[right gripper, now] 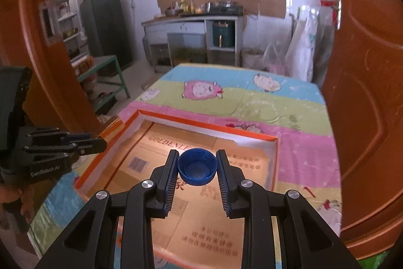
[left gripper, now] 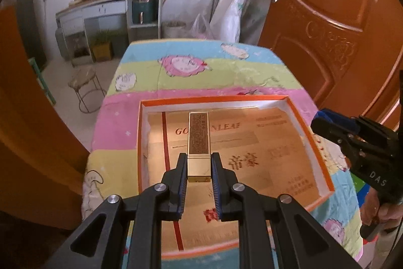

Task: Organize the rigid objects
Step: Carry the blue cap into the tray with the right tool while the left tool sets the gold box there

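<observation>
Left gripper (left gripper: 199,168) clamps gold printed box (left gripper: 198,143) | right gripper (right gripper: 197,168) clamps blue ribbed cap (right gripper: 197,166) | both above orange-rimmed tray (left gripper: 312,115), liner reads "GOLDENLEAF"

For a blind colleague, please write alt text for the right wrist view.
The right tool grips a blue bottle cap, open side facing the camera, above an orange-rimmed box lined with printed cardboard. The box lies on a table under a striped cartoon cloth. The left tool shows at the left edge, with a kitchen behind.
</observation>
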A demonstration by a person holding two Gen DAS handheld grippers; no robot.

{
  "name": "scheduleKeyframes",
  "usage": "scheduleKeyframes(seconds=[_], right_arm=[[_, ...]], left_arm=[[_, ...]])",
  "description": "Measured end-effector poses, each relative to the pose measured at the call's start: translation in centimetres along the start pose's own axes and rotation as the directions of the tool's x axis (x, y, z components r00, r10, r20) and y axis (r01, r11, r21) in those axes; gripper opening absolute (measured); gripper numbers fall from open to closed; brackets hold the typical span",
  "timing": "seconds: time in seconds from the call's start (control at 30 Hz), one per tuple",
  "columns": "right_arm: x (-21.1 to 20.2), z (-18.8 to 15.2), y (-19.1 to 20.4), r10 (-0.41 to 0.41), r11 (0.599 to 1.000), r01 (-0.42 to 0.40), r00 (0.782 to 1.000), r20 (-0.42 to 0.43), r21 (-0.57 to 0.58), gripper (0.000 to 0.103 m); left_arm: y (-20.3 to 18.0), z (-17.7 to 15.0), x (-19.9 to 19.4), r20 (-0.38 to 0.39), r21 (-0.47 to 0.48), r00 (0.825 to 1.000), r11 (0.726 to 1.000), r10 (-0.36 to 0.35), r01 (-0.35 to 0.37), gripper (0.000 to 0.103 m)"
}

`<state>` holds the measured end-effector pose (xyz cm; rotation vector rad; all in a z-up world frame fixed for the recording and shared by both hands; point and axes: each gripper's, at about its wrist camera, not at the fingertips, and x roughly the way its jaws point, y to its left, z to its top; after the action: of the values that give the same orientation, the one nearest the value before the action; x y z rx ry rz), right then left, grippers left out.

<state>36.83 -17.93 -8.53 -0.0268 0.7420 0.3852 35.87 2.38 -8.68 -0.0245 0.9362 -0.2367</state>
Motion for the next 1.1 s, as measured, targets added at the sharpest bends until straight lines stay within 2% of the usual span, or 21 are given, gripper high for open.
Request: scheduleKeyframes(seconds=[0.2, 0.37, 0.67, 0.93, 1.0, 1.1], right_arm=[[5.1, 0.5, -0.6, -0.005, 1.000, 0.005, 0.998, -0.067, -0.001, 0.030], [8.8, -0.3, -0.6, -0.033, 0.999, 0.031, 0.986, -0.163, -0.016, 0.030], [10.8, -1.3, -0.8, -0.035, 0.999, 0.033, 0.979, -0.200, -0.013, 0.030], [11.5, -1.6, -0.9, -0.042, 0.999, 0.043, 0.971, -0.237, -0.004, 0.031], [12.0, -1.9, -1.0, -0.049, 0.999, 0.051, 0.961, -0.271, 0.000, 0.040], [11.8, -2.0, -1.0, -0.069, 0.998, 0.069, 0.960, -0.272, -0.010, 0.046]], left_arm=[[0.8, 0.2, 3.7, -0.049, -0.016, 0.998, 0.999, 0.032, -0.033, 0.018], [1.2, 0.1, 6.0, -0.087, -0.032, 0.995, 0.998, 0.049, -0.052, 0.018], [1.7, -0.4, 8.1, -0.133, -0.045, 0.990, 0.997, 0.049, -0.055, 0.018], [1.8, -0.6, 8.6, -0.127, -0.043, 0.991, 0.998, 0.033, -0.039, 0.019], [1.8, -0.6, 8.6, -0.123, -0.042, 0.992, 0.999, 0.030, -0.035, 0.020], [1.9, -0.7, 8.4, -0.115, -0.046, 0.993, 0.999, 0.025, -0.030, 0.021]])
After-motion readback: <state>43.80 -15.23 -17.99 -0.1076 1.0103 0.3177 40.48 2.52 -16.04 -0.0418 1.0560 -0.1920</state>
